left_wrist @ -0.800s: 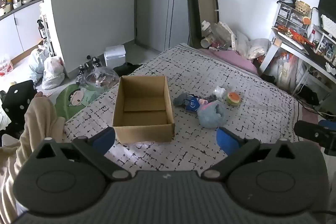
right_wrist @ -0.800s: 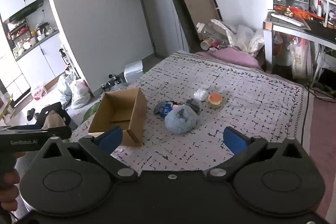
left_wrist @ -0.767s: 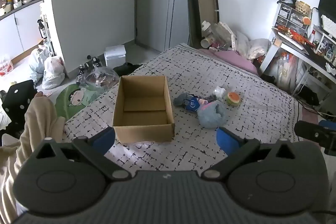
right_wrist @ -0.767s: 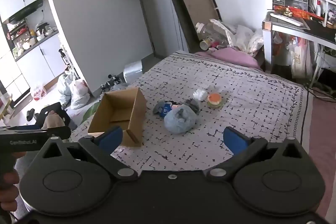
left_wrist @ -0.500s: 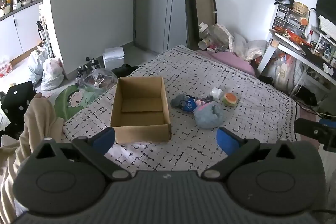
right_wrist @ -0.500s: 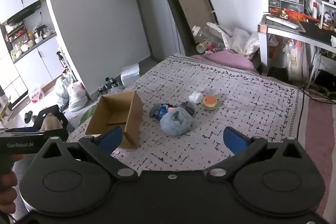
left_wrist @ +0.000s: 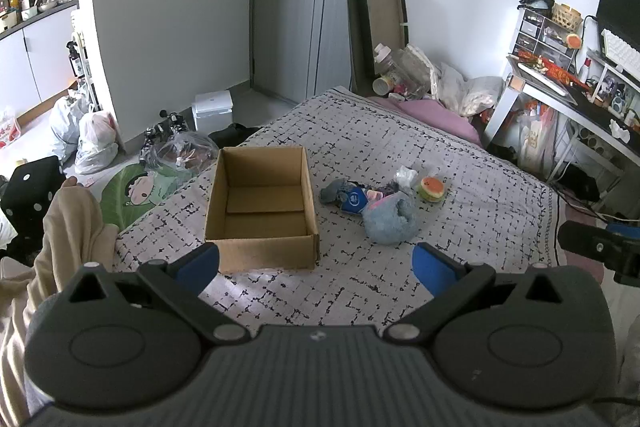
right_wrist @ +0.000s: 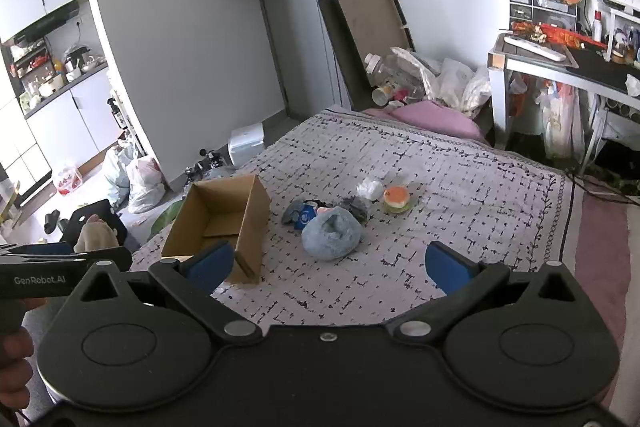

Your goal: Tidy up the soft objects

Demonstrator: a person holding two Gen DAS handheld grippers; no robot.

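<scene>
Both tongs, left gripper (left_wrist: 316, 265) and right gripper (right_wrist: 326, 265), hang spread and empty, pulled back slightly from the bed (left_wrist: 480, 187) compared with a moment ago. Soft toys (left_wrist: 386, 217) lie mid-bed, beside the empty cardboard box (left_wrist: 260, 251) toward its left edge; nothing packed yet.

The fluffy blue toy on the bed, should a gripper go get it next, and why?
Probably yes: move the right hand-held gripper forward and down toward the fluffy blue toy. Its jaws are open and hold nothing, the toy lies nearest of the pile on the bedspread, and the cardboard box beside it looks empty, ready to take it.
</scene>
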